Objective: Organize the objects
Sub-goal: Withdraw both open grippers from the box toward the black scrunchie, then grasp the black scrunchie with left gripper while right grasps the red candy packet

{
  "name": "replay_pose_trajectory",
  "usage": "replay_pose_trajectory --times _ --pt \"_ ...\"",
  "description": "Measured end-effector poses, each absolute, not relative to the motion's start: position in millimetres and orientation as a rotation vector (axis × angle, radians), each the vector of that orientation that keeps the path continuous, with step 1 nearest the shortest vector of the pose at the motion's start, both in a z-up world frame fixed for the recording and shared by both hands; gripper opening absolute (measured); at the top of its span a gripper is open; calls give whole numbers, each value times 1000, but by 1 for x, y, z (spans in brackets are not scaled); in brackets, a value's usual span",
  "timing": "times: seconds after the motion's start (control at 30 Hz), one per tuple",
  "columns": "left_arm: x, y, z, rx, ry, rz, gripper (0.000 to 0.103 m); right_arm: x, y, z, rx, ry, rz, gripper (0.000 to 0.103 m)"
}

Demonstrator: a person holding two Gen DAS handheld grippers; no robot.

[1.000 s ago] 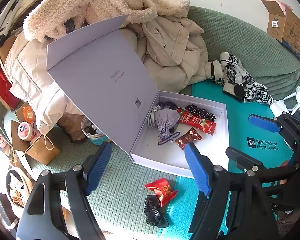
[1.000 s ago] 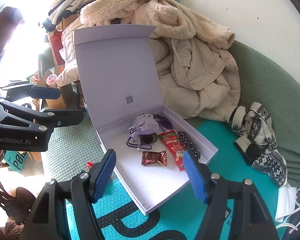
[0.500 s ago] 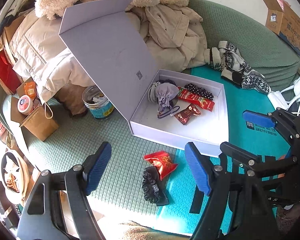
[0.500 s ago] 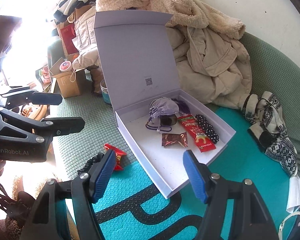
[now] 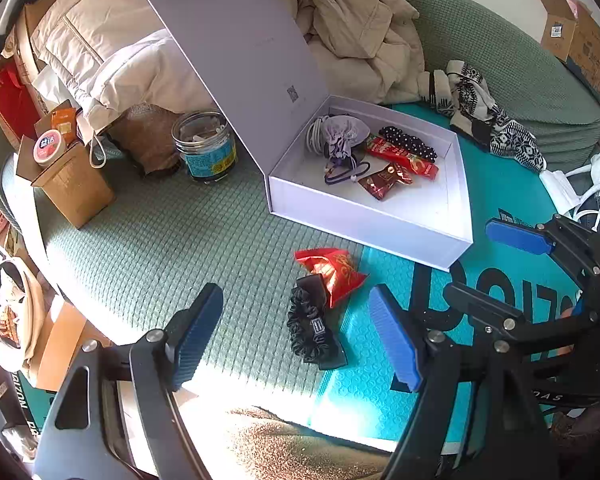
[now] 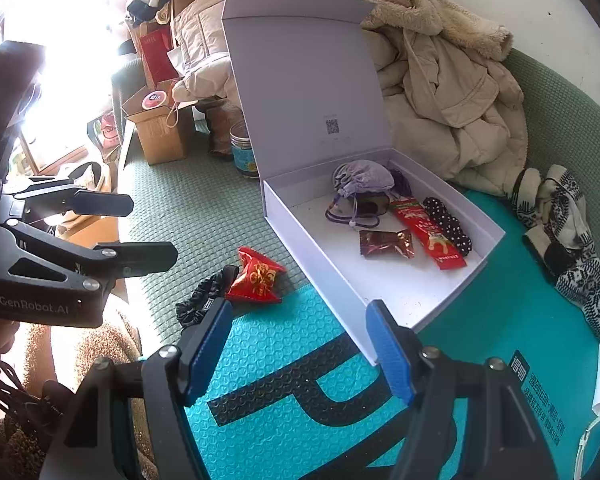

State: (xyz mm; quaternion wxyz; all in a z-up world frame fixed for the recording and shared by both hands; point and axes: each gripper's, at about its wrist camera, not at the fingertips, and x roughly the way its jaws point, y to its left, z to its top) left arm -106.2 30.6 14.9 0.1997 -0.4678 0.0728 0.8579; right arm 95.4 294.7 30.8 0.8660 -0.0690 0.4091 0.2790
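Observation:
An open white box (image 5: 364,216) (image 6: 320,256) with its lid raised holds a lilac pouch (image 5: 346,134) (image 6: 362,178), a brown snack pack (image 5: 384,180) (image 6: 386,244), a long red pack (image 5: 404,156) (image 6: 428,232) and a dotted scrunchie (image 5: 408,142) (image 6: 448,224). In front of the box lie a red snack pack (image 5: 334,274) (image 6: 256,278) and a black scrunchie (image 5: 312,326) (image 6: 204,300). My left gripper (image 5: 296,340) is open and empty, just short of the black scrunchie. My right gripper (image 6: 300,352) is open and empty above the teal mat.
A teal mat (image 6: 284,392) lies on a green sofa cover (image 5: 160,240). A jar (image 5: 206,146), a cardboard box (image 5: 68,184), a paper bag and piled coats (image 6: 440,80) stand behind. Patterned socks (image 5: 492,120) lie at the right.
Both grippers have drawn back from the box toward the sofa's front. The red pack and black scrunchie now sit nearer my left gripper's fingers. Both stay open.

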Motion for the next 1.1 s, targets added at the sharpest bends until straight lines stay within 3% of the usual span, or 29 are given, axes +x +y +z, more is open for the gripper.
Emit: replay_pose_trajectory --times 0.9,1.1 --pt "-129 50 -79 -1523 215 2283 74 111 300 -24 -110 960 626 70" --pt "-139 45 -100 -1594 163 2247 61 121 311 -31 -111 975 658 70"
